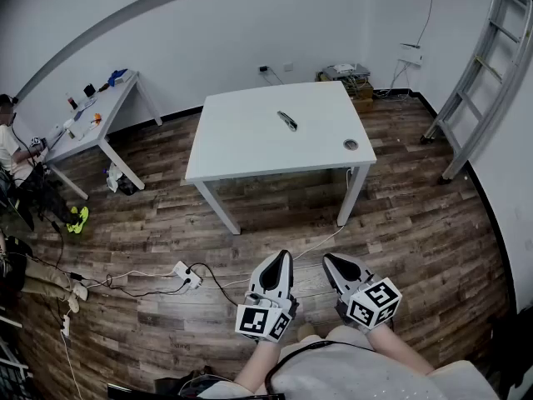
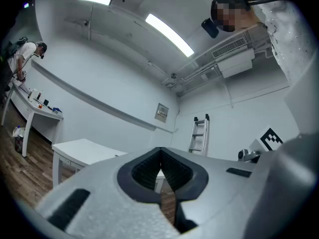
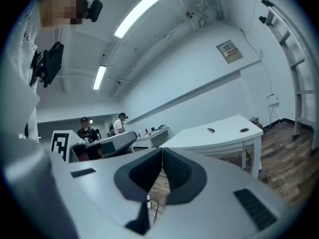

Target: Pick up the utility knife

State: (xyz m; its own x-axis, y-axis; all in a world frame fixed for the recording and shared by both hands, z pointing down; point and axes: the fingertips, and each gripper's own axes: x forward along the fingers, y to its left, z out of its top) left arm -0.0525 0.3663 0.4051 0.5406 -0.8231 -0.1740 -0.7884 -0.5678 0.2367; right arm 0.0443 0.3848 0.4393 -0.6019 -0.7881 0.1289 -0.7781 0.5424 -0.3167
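lying on white tbl (image 1: 241,144), util knife (image 1: 287,121)

Ladder (image 1: 491,59) cut by top edge; person (image 1: 8,147) cut at left edge; round item (image 1: 351,144) (too small to identify).

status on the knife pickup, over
Both shut, empty: left hand-held gripper, right hand-held gripper. Untouched utility knife on white table, far ahead. Floor between has power strip.

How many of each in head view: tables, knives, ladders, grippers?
Tables: 2
Knife: 1
Ladder: 1
Grippers: 2, left gripper and right gripper
Total: 6
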